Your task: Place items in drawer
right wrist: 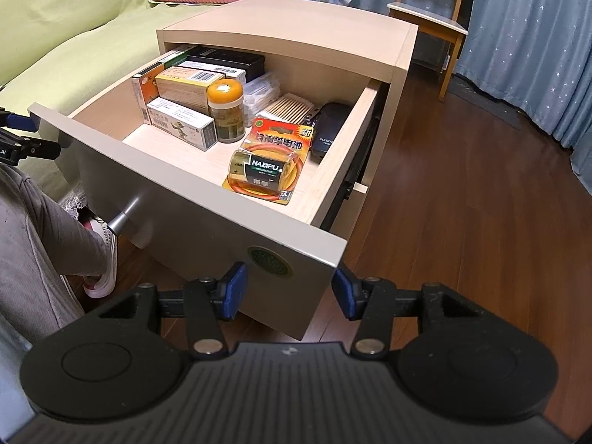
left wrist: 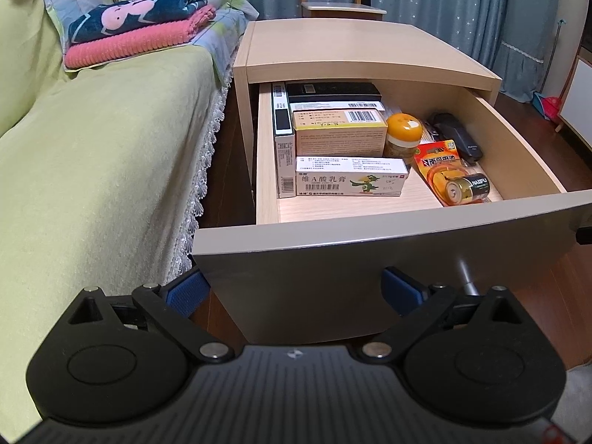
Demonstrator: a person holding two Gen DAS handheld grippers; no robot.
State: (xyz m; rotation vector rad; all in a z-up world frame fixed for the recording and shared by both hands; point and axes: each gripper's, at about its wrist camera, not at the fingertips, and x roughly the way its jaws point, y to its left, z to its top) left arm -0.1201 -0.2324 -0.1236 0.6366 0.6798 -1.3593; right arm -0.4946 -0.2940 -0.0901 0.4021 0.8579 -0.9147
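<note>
A pale wood grain is shown on the nightstand [left wrist: 355,48] and on the inside of the drawer [left wrist: 518,140], whose front panel is coloured grey-beige. Blue pads are carried on the black left gripper [left wrist: 292,292] and the black right gripper [right wrist: 286,290]. The battery pack [right wrist: 270,159] is printed in orange and red, with black-and-gold cells. The jar [left wrist: 403,135] is capped in orange-yellow, and the ointment box [left wrist: 351,181] is white with a green bird figure. The bedspread [left wrist: 92,140] is seen in light green with a white lace hem. A coral-pink blanket [left wrist: 137,42] is topped by a navy one with pink shapes. The curtains [right wrist: 536,48] are grey-blue, dotted with white stars, and the floor [right wrist: 462,229] is dark brown wood.
</note>
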